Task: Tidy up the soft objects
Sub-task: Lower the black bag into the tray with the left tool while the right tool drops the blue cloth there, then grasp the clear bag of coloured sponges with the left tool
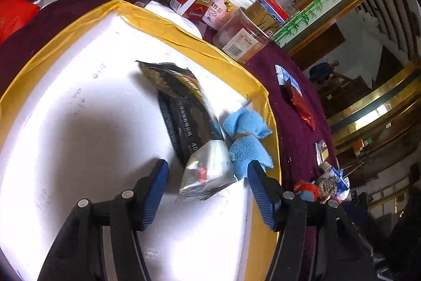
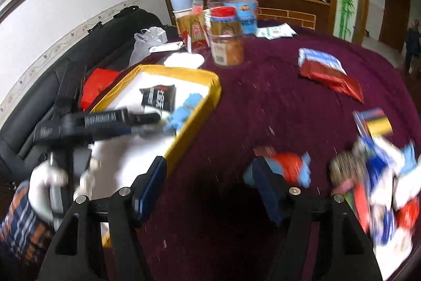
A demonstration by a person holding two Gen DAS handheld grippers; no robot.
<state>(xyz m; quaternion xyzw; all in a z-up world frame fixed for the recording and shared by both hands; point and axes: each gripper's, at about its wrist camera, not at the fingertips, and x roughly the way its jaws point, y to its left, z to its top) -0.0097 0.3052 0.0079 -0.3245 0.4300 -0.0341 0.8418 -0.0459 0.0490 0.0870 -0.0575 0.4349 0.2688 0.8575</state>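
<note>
Maroon plush cloth [image 2: 263, 102] covered the table beneath both tools. Left gripper [image 1: 208, 190] hung over a white foam tray [image 1: 79, 96] edged in yellow tape, its blue ribbed pads well apart and pressing on nothing; a crinkled silver-and-black foil packet [image 1: 208, 170] lay between them, with a blue terry cloth bundle [image 1: 244, 141] tied at the waist just beyond the right-hand pad. Right gripper [image 2: 208, 191] stood over bare cloth beside the tray, jaws likewise apart and empty. A blurred red-and-blue soft object [image 2: 286, 167] sat just behind one finger; the heap of packets [image 2: 379, 188] farther right was smeared beyond identification.
</note>
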